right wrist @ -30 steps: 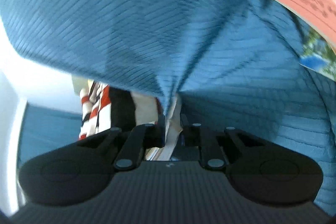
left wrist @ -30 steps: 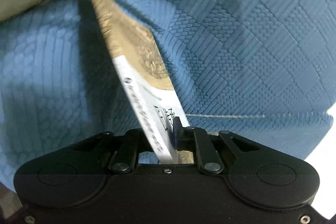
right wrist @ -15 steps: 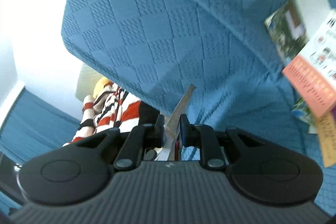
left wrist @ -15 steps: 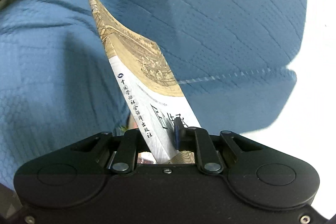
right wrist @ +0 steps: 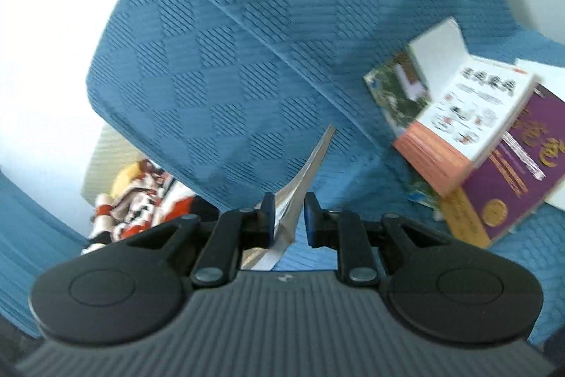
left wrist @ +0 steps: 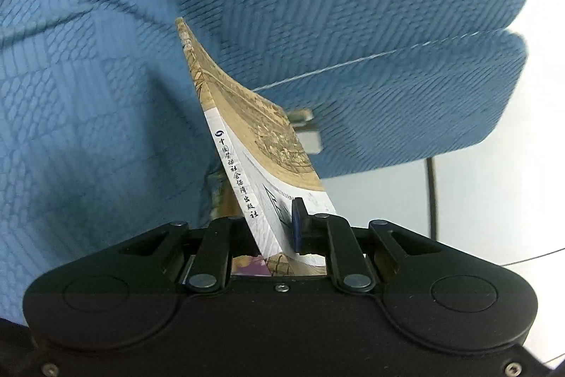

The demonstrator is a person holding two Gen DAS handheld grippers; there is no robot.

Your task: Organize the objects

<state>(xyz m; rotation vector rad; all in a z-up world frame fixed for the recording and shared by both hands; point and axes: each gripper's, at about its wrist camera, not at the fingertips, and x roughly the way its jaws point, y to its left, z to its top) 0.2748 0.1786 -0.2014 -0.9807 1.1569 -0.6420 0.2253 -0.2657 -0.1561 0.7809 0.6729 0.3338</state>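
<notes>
The left claw (left wrist: 272, 228) pinches one book (left wrist: 254, 143) near the bottom of its spine; the blue pad of the right-hand finger (left wrist: 297, 228) presses flat on the white part of the cover, and the book stands up on edge from the grip, its tan illustrated upper half curving away toward the blue sofa (left wrist: 106, 94) behind it. The right claw (right wrist: 286, 218) has its two blue pads close on either side of one thin sheet-like edge (right wrist: 310, 165), pale grey and seen end on. The left pad touches it; a narrow gap shows at the right pad, so whether it is really clamped cannot be told. It may be the same book seen from the other side, but that cannot be told.

The left view alone shows the printed spine with dark characters, a small grey block (left wrist: 307, 133) just behind the book against the sofa's seat edge, and a bright white floor (left wrist: 494, 200) with a dark cable (left wrist: 432, 200) beyond the sofa's corner.

The right view alone shows a loose pile of books (right wrist: 476, 143) lying on the sofa seat to the right, at least three counted: a thick one with a white cover and orange page edges on top, a purple one with gold ornaments under it, and a green illustrated one behind. To the left, past the sofa's arm, lies one doll (right wrist: 141, 204) in red, white and black stripes with yellow hair.
</notes>
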